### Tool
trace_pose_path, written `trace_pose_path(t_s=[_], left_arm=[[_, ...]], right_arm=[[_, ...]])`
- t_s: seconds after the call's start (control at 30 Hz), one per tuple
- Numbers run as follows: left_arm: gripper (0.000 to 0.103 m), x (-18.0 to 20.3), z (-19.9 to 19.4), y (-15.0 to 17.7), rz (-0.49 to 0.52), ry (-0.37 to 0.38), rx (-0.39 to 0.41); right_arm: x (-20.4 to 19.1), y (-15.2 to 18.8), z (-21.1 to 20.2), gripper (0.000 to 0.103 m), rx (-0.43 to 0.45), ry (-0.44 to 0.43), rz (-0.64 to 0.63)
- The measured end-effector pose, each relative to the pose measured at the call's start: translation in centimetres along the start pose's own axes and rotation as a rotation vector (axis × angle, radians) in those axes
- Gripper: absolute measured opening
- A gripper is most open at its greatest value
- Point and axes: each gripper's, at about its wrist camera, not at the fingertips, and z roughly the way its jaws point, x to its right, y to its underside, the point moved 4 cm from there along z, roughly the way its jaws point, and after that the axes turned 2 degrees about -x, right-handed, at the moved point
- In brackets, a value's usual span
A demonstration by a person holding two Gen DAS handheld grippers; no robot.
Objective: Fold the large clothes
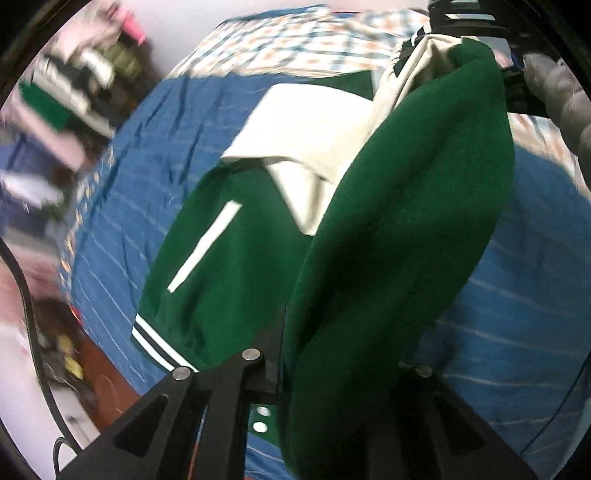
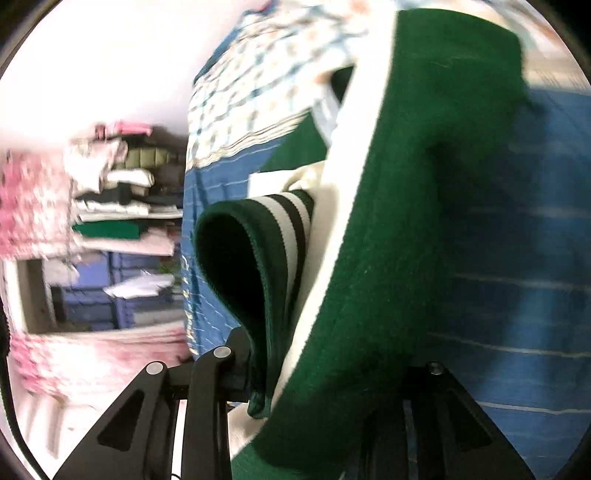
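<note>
A green varsity jacket (image 1: 229, 266) with cream sleeves and striped ribbing lies on a blue bedspread (image 1: 147, 155). My left gripper (image 1: 317, 373) is shut on a lifted green fold of the jacket, which hangs up toward the far right. There my right gripper (image 1: 461, 26) shows at the top edge, holding the other end. In the right wrist view my right gripper (image 2: 317, 373) is shut on the jacket (image 2: 424, 184) by its striped cuff or hem (image 2: 288, 218). The fabric hides both pairs of fingertips.
A checked quilt (image 1: 295, 40) covers the far part of the bed. Stacked folded clothes (image 2: 114, 199) sit on shelves to the left. A brown floor with clutter (image 1: 74, 365) lies beside the bed. A grey sleeve (image 1: 561, 103) of the person shows at right.
</note>
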Motion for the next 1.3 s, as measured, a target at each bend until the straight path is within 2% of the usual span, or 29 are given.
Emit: trace_pose_path(t_s=[0.13, 0.2, 0.23, 0.3, 0.37, 0.4, 0.47, 0.53, 0.57, 0.6, 0.63, 0.67, 0.77, 0.83, 0.9, 0.97, 1.0, 1.03, 1.07, 1.17, 1.3], left_arm=[[0.017, -7.1, 2.1, -1.6, -0.150, 0.148, -0.047], [0.019, -11.4, 4.1, -2.2, -0.248, 0.235, -0.067], [0.020, -14.0, 5.4, -2.6, -0.294, 0.256, -0.066], [0.024, -17.5, 7.0, -3.2, -0.338, 0.247, -0.065], [0.042, -21.6, 8.8, -3.3, -0.404, 0.258, -0.062], [0.050, -23.2, 9.3, -3.1, -0.429, 0.236, -0.055], [0.083, -25.8, 9.6, -2.5, -0.458, 0.197, -0.025], [0.086, -27.9, 9.8, -1.4, -0.468, 0.149, -0.017], [0.086, -28.4, 9.8, -1.0, -0.467, 0.133, -0.023], [0.086, -29.0, 9.9, -0.4, -0.467, 0.114, -0.030], [0.086, -29.2, 9.7, 0.3, -0.462, 0.098, -0.034], [0.086, -29.4, 9.5, 0.5, -0.457, 0.097, -0.036], [0.086, -28.2, 9.1, 0.8, -0.438, 0.110, -0.048], [0.086, -26.4, 9.7, 0.7, -0.419, 0.106, -0.067], [0.086, -25.0, 12.0, 0.6, -0.390, 0.025, -0.127], [0.089, -24.8, 15.8, 2.2, -0.414, -0.027, -0.213], [0.090, -25.1, 17.8, 3.0, -0.444, -0.005, -0.261], [0.095, -25.7, 19.3, 3.7, -0.503, 0.052, -0.288], [0.102, -26.3, 19.9, 4.0, -0.544, 0.081, -0.296], [0.103, -27.1, 20.5, 4.0, -0.552, 0.123, -0.300], [0.103, -27.0, 20.1, 3.4, -0.463, 0.100, -0.278]], right_arm=[[-7.6, -1.4, 6.1, 0.032, -0.041, 0.104, -0.036], [-11.1, -2.1, 10.9, 0.032, -0.069, 0.198, -0.060], [-12.0, -2.3, 12.6, 0.032, -0.079, 0.233, -0.070], [-13.7, -2.8, 17.3, 0.032, -0.108, 0.315, -0.074], [-14.6, -2.8, 21.5, 0.033, -0.145, 0.403, -0.073], [-15.3, -2.9, 24.2, 0.035, -0.165, 0.441, -0.080], [-15.9, -3.4, 27.4, 0.042, -0.196, 0.471, -0.072], [-17.3, -2.6, 29.2, 0.051, -0.225, 0.432, -0.073], [-18.4, -2.5, 30.1, 0.052, -0.246, 0.382, -0.091], [-19.2, -2.2, 30.6, 0.052, -0.260, 0.321, -0.105], [-20.4, -1.9, 30.6, 0.053, -0.290, 0.209, -0.122], [-21.3, -1.3, 30.2, 0.053, -0.309, 0.134, -0.139], [-22.4, -1.3, 27.2, 0.057, -0.282, 0.065, -0.189], [-21.2, -1.8, 23.5, 0.063, -0.228, 0.067, -0.177], [-18.1, -2.7, 18.9, 0.066, -0.162, 0.106, -0.136], [-14.7, -3.5, 15.4, 0.069, -0.113, 0.169, -0.101], [-12.5, -3.9, 14.0, 0.072, -0.096, 0.204, -0.084], [-10.5, -4.4, 13.0, 0.073, -0.084, 0.231, -0.066], [-8.3, -5.0, 12.3, 0.073, -0.074, 0.248, -0.042], [-2.2, -6.6, 12.7, 0.075, -0.059, 0.214, 0.028], [4.1, -10.3, 15.8, 0.075, -0.041, 0.055, 0.106]])
